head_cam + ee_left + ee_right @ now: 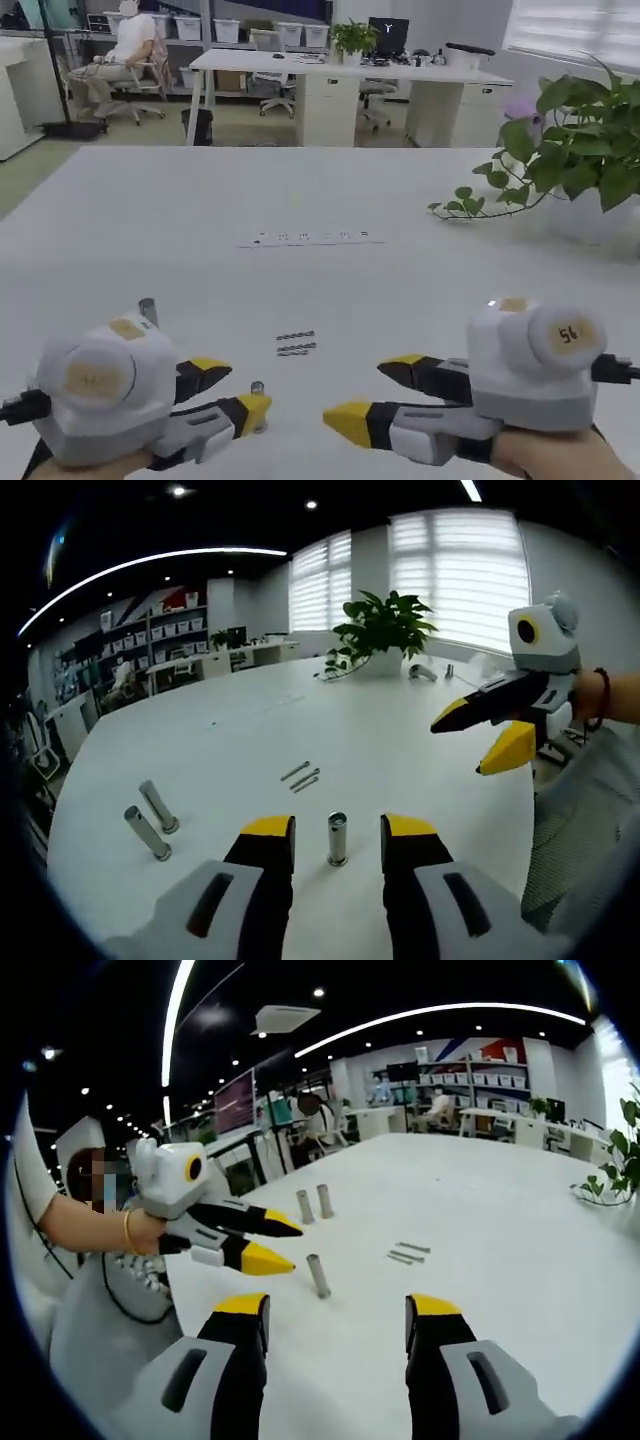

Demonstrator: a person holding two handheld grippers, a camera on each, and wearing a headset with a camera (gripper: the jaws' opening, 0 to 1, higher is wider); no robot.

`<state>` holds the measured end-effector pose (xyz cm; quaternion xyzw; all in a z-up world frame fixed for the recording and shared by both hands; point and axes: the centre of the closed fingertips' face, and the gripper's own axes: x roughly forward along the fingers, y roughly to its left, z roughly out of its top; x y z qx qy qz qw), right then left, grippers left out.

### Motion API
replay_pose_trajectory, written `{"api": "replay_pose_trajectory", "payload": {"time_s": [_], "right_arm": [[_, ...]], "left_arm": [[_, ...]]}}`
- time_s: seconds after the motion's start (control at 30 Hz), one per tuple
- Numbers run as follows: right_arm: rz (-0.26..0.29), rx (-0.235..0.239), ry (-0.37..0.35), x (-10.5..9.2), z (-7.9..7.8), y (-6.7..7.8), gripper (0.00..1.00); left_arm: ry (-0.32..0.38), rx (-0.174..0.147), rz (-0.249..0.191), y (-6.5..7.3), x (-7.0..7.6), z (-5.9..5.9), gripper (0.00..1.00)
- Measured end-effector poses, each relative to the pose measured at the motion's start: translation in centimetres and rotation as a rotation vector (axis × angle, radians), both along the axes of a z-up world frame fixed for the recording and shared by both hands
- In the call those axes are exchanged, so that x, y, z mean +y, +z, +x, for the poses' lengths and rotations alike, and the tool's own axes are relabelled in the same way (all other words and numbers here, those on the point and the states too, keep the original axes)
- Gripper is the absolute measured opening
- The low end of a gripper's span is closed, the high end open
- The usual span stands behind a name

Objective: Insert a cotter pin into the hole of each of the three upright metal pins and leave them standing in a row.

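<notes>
A short upright metal pin (257, 388) stands on the white table (300, 200), just off the tip of my left gripper (235, 390). In the left gripper view this pin (338, 838) stands between the open jaws of my left gripper (338, 826), untouched. Two more upright pins (152, 818) stand to its left; one of them (148, 310) shows behind the left gripper. Three cotter pins (296, 343) lie side by side mid-table. My right gripper (358, 392) is open and holds nothing, facing the left one. From the right gripper view, the near pin (318, 1275) and cotter pins (408, 1253) lie ahead of my right gripper (338, 1310).
A potted plant (570, 150) trails leaves over the table's far right. A thin marked strip (310, 238) lies across the table's middle. Beyond the table stand desks (340, 70), and a person (125, 50) sits at the back left.
</notes>
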<state>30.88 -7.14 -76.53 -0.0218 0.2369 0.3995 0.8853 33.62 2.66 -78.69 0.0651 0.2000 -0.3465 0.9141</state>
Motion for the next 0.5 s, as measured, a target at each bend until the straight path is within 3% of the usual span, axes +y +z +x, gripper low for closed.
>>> {"api": "replay_pose_trajectory", "payload": {"time_s": [0.17, 0.3, 0.5], "right_arm": [[-0.032, -0.014, 0.026, -0.3, 1.4, -0.2, 0.46], [-0.054, -0.016, 0.048, -0.2, 2.7, -0.7, 0.40], [-0.107, -0.013, 0.101, 0.3, 4.6, -1.7, 0.33]], "left_arm": [[0.058, -0.005, 0.038, 0.1, 0.7, -0.7, 0.33], [0.111, -0.013, 0.013, 0.8, 1.5, -1.0, 0.34], [0.125, -0.024, 0.035, 1.1, 1.9, -1.8, 0.35]]}}
